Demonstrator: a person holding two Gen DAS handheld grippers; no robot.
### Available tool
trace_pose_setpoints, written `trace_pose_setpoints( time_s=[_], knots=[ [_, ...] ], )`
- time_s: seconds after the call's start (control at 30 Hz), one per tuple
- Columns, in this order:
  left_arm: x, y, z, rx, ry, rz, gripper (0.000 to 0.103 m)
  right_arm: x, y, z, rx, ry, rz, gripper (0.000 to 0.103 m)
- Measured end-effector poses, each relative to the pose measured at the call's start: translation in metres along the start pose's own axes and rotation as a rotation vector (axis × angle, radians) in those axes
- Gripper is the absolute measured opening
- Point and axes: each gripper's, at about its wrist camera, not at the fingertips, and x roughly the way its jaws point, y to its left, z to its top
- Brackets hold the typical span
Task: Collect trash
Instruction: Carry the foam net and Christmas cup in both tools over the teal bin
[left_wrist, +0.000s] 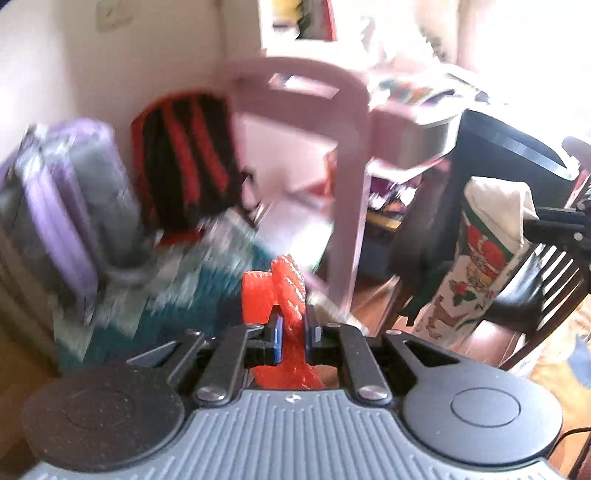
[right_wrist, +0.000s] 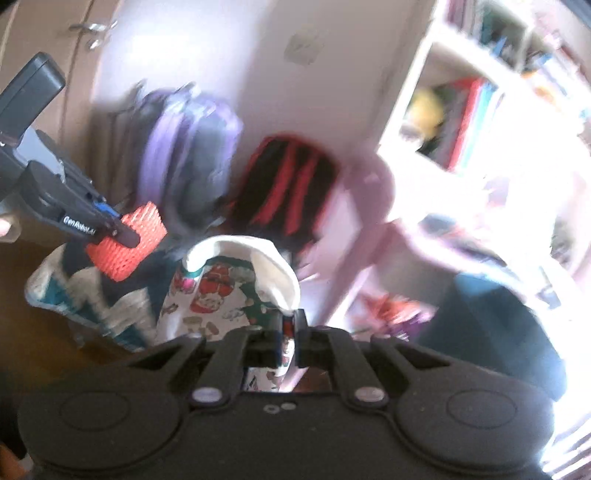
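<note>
Holding two things at once, we have one in each gripper, both lifted clear of the floor in a blurred, cluttered room. Our left gripper (left_wrist: 293, 334) is clamped narrowly on an orange ridged piece of trash (left_wrist: 284, 295), a crinkled plastic-looking scrap that sticks up past the blue-edged fingers (left_wrist: 277, 332) and also trails down behind them toward the gripper body. From the right wrist view we see the same orange scrap (right_wrist: 127, 245) pinched at the tip of the left gripper (right_wrist: 122, 230), up at the left of the picture, just beside and above the mouth of the bag. Our right gripper (right_wrist: 290, 332) is closed tight on the rim of a printed bag (right_wrist: 225, 295), white inside with red and green festive figures outside; its top edge is folded over and the mouth gapes open. From the left wrist view the bag (left_wrist: 480, 258) hangs at the right, with the tip of the right gripper (left_wrist: 554, 225) reaching its upper edge. Behind all this we make out a pink chair (left_wrist: 332, 129), a red and black backpack (left_wrist: 188, 155), a purple and grey backpack (left_wrist: 70, 184) against the white wall, a teal and white rug (left_wrist: 192, 291) below, and bright bookshelves (right_wrist: 480, 92) at the right.
</note>
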Motion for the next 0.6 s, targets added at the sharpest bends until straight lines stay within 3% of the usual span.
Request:
trace_pose_setpoints(
  time_s=[0.3,0.6],
  knots=[
    [-0.031,-0.105,0.115,0.079,-0.165,-0.111,0.010,-0.052,-0.108,0.038,0.080,-0.143,-0.258,0.004],
    [-0.035,-0.194,0.208,0.113,-0.278,-0.228,0.010,-0.058,-0.210,0.053,0.182,-0.159,-0.455,0.004]
  ],
)
